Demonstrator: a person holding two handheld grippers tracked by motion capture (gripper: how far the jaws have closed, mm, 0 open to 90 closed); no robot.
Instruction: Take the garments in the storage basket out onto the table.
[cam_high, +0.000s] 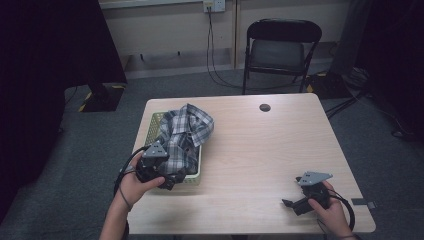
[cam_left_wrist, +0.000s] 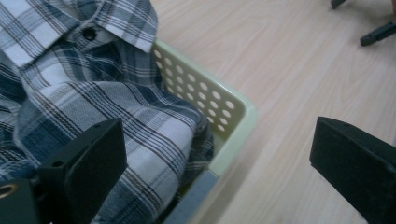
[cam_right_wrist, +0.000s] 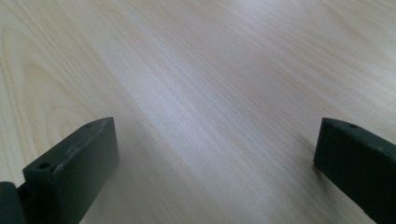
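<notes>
The plaid shirt (cam_high: 184, 135) lay bunched in the pale green basket (cam_high: 150, 126) at the table's (cam_high: 260, 150) left edge. The left gripper (cam_high: 170, 182) hung over the basket's near corner, jaws wide apart, one above the shirt and one above bare wood. The right gripper (cam_high: 290, 204) hovered over the near right of the table, well apart, jaws open and empty.

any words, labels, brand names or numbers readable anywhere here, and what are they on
None: no text can be read in these pictures.
The blue and white plaid shirt shows a dark button but no tag or label.
The pale green perforated plastic basket bears no marking.
The light wood table is plain grain.
The white wall socket is too small to read.
</notes>
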